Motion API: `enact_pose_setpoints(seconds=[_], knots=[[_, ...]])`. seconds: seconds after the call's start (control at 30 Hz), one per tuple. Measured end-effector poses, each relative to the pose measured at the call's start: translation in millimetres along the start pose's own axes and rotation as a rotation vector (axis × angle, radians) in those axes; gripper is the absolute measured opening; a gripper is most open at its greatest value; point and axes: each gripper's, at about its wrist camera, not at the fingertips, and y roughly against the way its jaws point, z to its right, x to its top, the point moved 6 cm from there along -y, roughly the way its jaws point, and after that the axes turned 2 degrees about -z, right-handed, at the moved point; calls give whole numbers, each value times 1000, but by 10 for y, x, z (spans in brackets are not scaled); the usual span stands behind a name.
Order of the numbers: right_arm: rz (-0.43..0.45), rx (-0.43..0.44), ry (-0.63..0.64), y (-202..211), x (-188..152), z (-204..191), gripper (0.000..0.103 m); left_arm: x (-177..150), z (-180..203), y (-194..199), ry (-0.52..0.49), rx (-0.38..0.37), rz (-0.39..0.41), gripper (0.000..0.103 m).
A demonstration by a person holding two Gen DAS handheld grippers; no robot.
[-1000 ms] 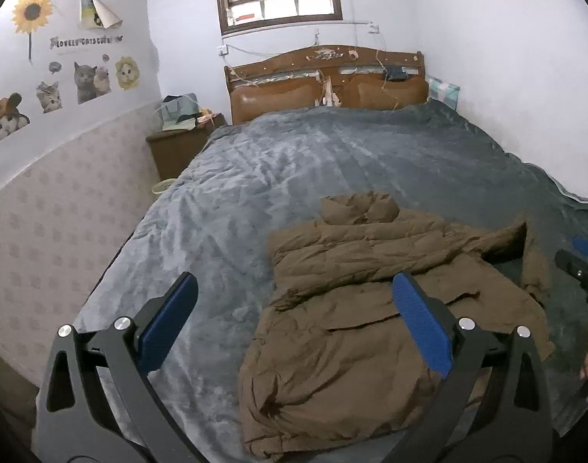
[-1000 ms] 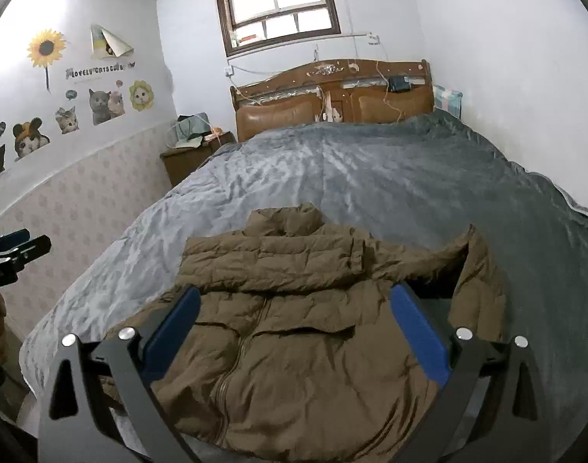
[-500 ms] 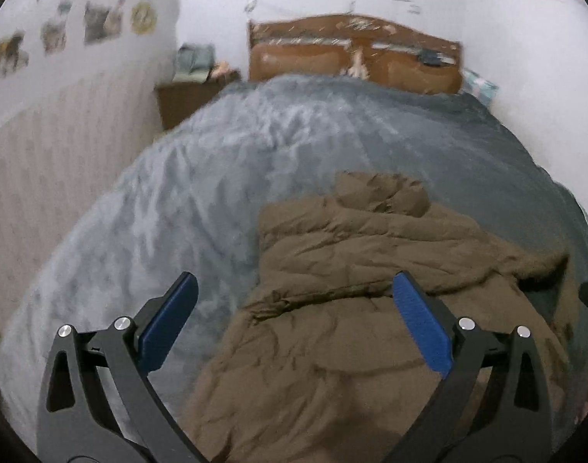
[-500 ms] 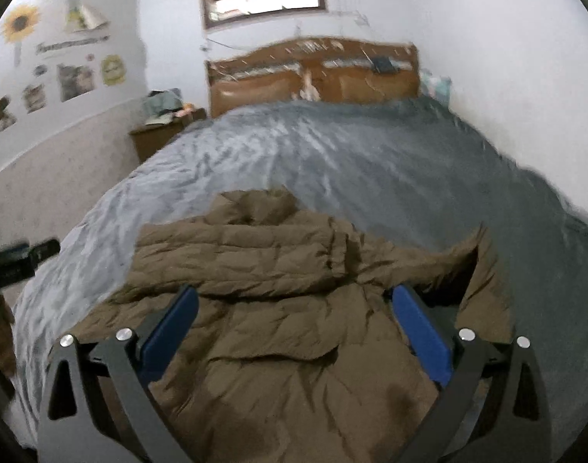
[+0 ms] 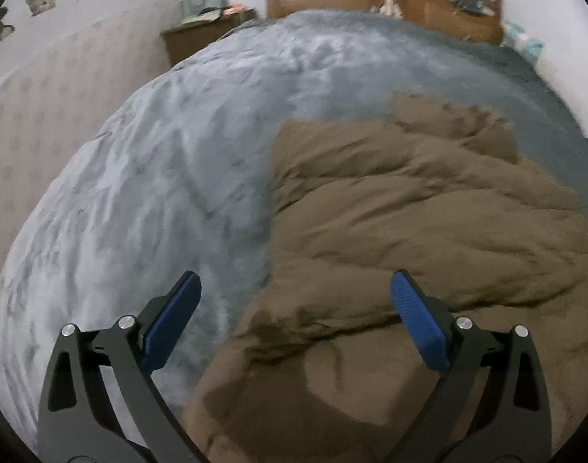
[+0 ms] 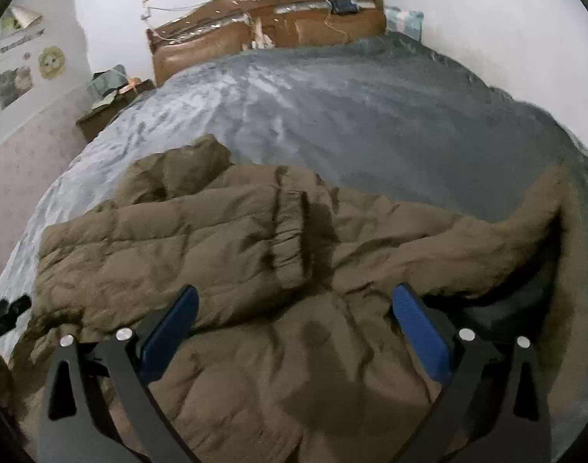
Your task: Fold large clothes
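A brown padded jacket (image 5: 409, 231) lies front up on the grey bedspread, collar toward the headboard. One sleeve (image 6: 170, 239) is folded across the chest, its cuff near the middle. The other sleeve (image 6: 525, 223) stretches out to the right. My left gripper (image 5: 294, 320) hovers open over the jacket's left lower edge, holding nothing. My right gripper (image 6: 294, 332) hangs open above the jacket's lower front, also holding nothing. The left gripper's dark tip (image 6: 8, 308) shows at the left edge of the right wrist view.
The grey bedspread (image 5: 178, 154) covers a wide bed with a wooden headboard (image 6: 263, 27) at the far end. A nightstand (image 5: 201, 34) with clutter stands by the left wall. A white wall runs close along the bed's right side.
Both grippers have dropped lower and moved forward toward the jacket, which now fills much more of each view. Both stayed open. The jacket has not moved.
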Motion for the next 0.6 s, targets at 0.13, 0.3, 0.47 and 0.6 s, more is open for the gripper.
enact_pose_setpoints(seconds=[0.13, 0.3, 0.47, 0.6], knots=[[-28, 5, -36, -186, 37, 92, 100, -21, -125, -148, 47, 29, -24, 98], [34, -142, -71, 200, 148, 568, 100, 42, -162, 63, 99, 0, 4, 97], [38, -343, -108, 735, -111, 1124, 100, 201, 75, 637, 89, -54, 112, 97], [4, -432, -95, 690, -208, 1367, 100, 235, 277, 957, 79, -94, 167, 97]])
